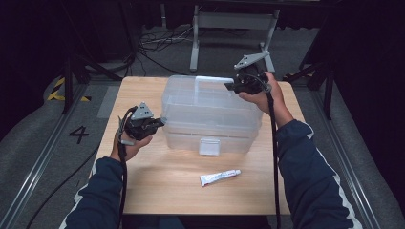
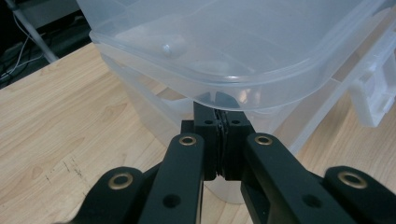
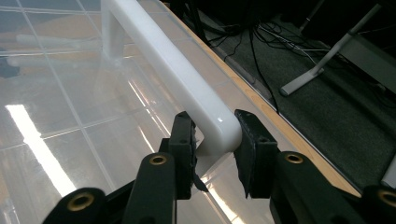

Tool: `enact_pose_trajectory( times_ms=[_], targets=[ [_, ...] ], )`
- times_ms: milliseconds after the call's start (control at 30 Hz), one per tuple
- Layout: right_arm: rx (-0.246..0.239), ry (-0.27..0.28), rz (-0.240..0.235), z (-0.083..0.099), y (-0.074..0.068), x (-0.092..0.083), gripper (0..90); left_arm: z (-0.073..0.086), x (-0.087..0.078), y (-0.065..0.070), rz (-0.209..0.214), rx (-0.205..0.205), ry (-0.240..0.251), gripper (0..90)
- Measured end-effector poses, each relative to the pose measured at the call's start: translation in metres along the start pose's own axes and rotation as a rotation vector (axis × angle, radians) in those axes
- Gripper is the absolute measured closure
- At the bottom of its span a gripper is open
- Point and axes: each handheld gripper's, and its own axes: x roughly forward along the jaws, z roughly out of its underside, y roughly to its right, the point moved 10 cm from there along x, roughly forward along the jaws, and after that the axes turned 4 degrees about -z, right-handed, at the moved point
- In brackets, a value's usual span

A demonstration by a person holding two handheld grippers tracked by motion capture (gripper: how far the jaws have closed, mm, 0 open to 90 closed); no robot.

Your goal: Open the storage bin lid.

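A clear plastic storage box (image 1: pixel 210 114) with a white handle (image 1: pixel 215 81) on its lid stands in the middle of the wooden table (image 1: pixel 157 191). My left gripper (image 1: pixel 160 123) is at the box's left side. In the left gripper view its jaws (image 2: pixel 223 109) are shut pad to pad, and their tips sit just under the overhanging lid rim (image 2: pixel 261 88). My right gripper (image 1: pixel 231 86) is over the lid's far right part. In the right gripper view its pads (image 3: pixel 215 135) press on both sides of the handle's (image 3: pixel 173 65) near end.
A small white tube (image 1: pixel 219 177) lies on the table in front of the box. The box's white front latch (image 1: pixel 209 146) faces the person. Cables and metal stand legs (image 1: pixel 195 43) lie on the dark floor beyond the table.
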Motion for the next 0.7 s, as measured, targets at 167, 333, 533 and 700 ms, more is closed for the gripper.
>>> enact_pose_trajectory(
  times_ms=[167,333,533,700],
  targets=[
    [0.000,0.015,0.016,-0.001,0.002,-0.005,64.3,-0.001,-0.001,0.000,0.004,0.004,0.004,89.9],
    [0.008,0.033,0.039,0.002,0.007,-0.014,58.4,-0.002,-0.001,0.000,0.005,0.007,0.007,90.0],
    [0.046,0.076,0.050,0.007,0.014,-0.028,55.3,-0.002,-0.001,-0.001,0.000,0.016,0.007,90.0],
    [0.054,0.093,0.064,0.015,0.018,-0.038,52.6,-0.003,-0.001,-0.001,-0.005,0.020,0.008,90.0]
  ],
)
